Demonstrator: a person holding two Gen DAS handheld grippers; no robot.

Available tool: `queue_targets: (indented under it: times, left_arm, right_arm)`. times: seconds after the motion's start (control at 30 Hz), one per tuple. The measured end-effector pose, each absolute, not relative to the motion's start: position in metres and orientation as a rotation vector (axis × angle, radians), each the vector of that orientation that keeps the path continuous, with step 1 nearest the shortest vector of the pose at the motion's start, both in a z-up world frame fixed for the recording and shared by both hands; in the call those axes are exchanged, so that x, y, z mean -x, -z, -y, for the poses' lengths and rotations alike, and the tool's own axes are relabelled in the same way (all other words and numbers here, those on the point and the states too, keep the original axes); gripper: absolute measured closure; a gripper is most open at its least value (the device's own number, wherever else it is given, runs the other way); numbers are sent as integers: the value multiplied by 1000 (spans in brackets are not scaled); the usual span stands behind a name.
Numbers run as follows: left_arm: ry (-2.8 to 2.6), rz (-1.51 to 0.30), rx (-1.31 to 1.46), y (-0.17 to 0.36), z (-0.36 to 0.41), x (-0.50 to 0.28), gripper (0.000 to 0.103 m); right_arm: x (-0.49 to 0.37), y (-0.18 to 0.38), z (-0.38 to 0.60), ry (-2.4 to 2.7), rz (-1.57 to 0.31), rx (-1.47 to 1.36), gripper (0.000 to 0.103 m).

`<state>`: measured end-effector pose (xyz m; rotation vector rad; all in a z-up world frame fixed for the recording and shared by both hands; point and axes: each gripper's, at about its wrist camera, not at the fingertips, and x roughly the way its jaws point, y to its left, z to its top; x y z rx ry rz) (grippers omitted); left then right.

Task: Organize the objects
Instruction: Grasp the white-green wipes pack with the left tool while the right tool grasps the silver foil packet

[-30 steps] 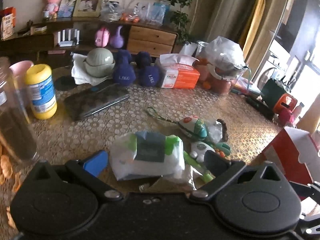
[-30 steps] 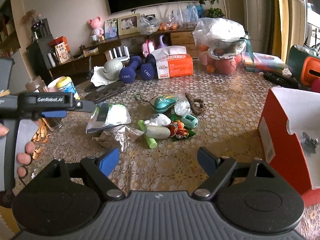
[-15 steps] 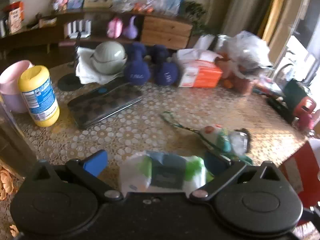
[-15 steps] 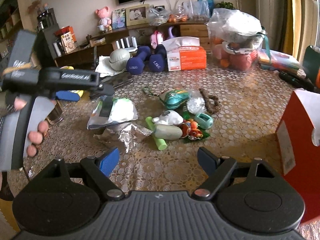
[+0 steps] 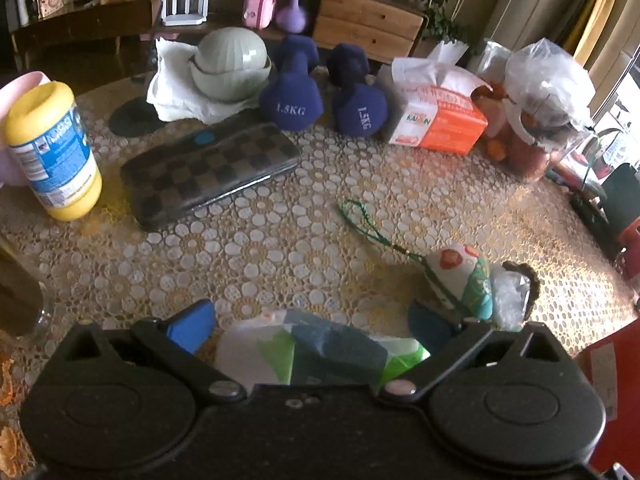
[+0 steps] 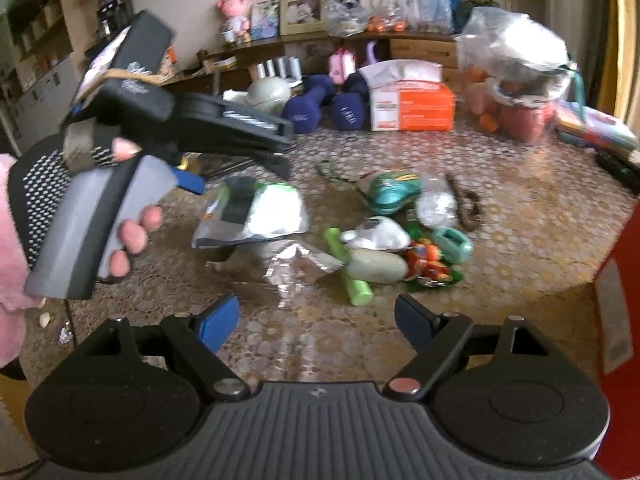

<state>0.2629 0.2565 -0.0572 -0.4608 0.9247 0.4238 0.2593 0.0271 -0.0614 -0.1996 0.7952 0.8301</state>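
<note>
A white and green wet-wipes pack (image 5: 320, 350) lies on the table between the open fingers of my left gripper (image 5: 308, 326). It also shows in the right wrist view (image 6: 256, 212), with the left gripper (image 6: 240, 178) just over it. My right gripper (image 6: 316, 322) is open and empty above the table's near side. A heap of small things lies ahead of it: a teal pouch (image 6: 390, 196), a white-green toy (image 6: 376, 266), a green tube (image 6: 354, 284), crumpled foil (image 6: 298, 266).
At the back stand a yellow jar (image 5: 52, 152), a checkered case (image 5: 208, 174), two blue dumbbells (image 5: 324, 92), a tissue box (image 5: 436, 120) and a bag of fruit (image 5: 540, 92). A red box (image 6: 624, 320) stands at the right.
My left gripper has moved forward and down, so the wipes pack now sits deep between its fingers. My right gripper has drawn a little closer to the heap.
</note>
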Motion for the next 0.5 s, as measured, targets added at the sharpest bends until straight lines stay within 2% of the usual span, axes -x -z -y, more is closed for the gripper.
queue_targets:
  times: [0.4,0.5]
  left_arm:
    - [-430,-965,413,72,-260,-263,1]
    - [-429,-971,449,77,-270,-259,4]
  right_arm:
    - [-279,81,-89,-852,-891,145,18]
    - [-284,86,-96,-839,-910,126,18]
